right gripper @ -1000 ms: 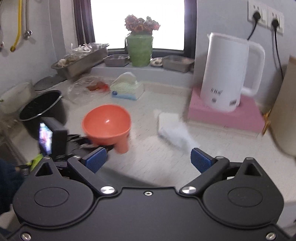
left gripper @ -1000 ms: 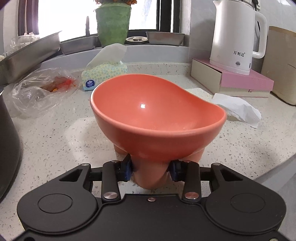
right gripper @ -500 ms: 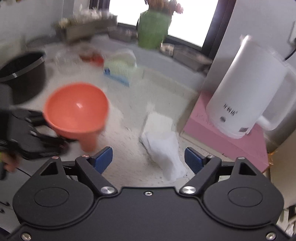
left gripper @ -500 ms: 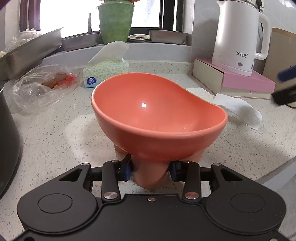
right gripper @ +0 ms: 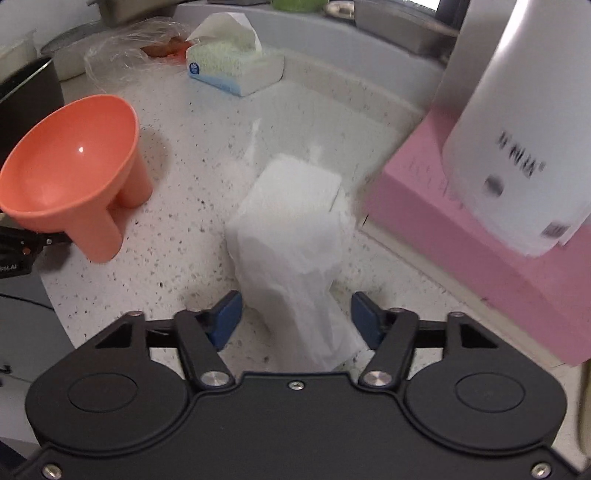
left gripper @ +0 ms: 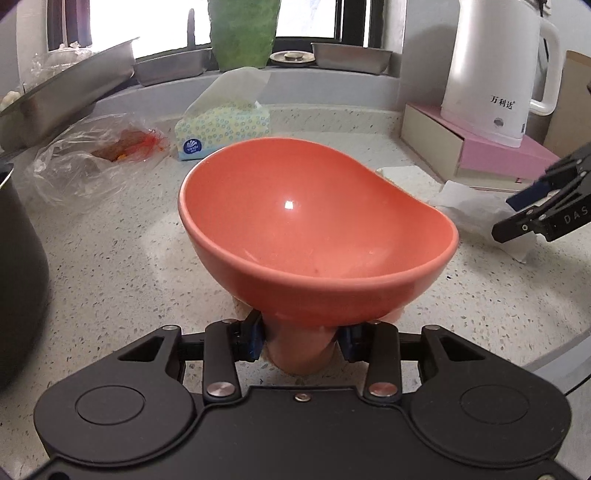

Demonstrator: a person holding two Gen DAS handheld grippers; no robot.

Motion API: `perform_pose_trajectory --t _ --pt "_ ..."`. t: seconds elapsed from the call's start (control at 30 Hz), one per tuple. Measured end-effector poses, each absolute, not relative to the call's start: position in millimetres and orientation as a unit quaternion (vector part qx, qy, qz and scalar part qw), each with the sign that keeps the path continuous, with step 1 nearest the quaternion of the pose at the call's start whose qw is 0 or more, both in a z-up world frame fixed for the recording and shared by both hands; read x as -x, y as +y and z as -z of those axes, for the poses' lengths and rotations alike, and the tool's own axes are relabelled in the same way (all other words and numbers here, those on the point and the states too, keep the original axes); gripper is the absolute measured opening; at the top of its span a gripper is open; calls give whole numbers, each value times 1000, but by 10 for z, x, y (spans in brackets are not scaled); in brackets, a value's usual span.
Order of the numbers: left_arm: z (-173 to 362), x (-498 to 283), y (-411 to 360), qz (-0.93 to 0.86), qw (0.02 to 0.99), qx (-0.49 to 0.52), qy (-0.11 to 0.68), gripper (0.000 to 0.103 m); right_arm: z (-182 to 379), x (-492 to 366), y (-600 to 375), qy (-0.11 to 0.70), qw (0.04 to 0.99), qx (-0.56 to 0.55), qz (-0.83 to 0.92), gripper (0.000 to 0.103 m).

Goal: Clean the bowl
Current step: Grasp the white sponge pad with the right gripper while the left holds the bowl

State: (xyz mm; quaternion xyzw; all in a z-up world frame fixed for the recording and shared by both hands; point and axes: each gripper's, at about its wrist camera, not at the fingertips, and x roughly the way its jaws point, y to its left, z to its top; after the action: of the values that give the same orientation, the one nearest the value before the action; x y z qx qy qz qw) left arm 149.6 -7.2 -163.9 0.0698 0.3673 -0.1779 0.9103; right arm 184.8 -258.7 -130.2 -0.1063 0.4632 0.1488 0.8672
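Far left in the left wrist view, a dark pot is parked at the table edge, with a crinkled plastic bag lying further back on the speckled table. A tissue box is seen behind, near the windowsill, where a green vase and some metal trays are lined up.

Dead centre, the orange bowl is tilted toward the camera, and one of its stubby legs is pinched by the left claw, whose blue pads are pressed tight against both sides of that leg. The bowl's other legs look to be resting on the table or just above it; it can't really be told which.

To the right, a white paper towel is spread crumpled on the table, well apart from the bowl. The right claw is held wide open with the near end of the towel lying between its blue pads, and no contact with either pad is seen, so nothing is gripped.

Furthest right, a white kettle is standing on a pink box, a bit blurred in the right wrist view.
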Motion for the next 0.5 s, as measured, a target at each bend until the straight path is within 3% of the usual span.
perform_pose_trajectory --t 0.07,0.1,0.13,0.5 --pt "1633 -1498 -77 172 910 -70 371 38 1346 -1863 -2671 467 864 97 -163 28" --pt "1630 -1499 -80 169 910 -68 373 38 1366 -1870 -2712 469 862 92 -170 10" --pt "1626 -1501 -82 166 910 -67 374 38 1354 -1848 -2757 468 863 88 -171 6" --pt "1614 -1503 -78 157 911 -63 375 38 1074 -1539 -3335 449 877 107 -134 6"
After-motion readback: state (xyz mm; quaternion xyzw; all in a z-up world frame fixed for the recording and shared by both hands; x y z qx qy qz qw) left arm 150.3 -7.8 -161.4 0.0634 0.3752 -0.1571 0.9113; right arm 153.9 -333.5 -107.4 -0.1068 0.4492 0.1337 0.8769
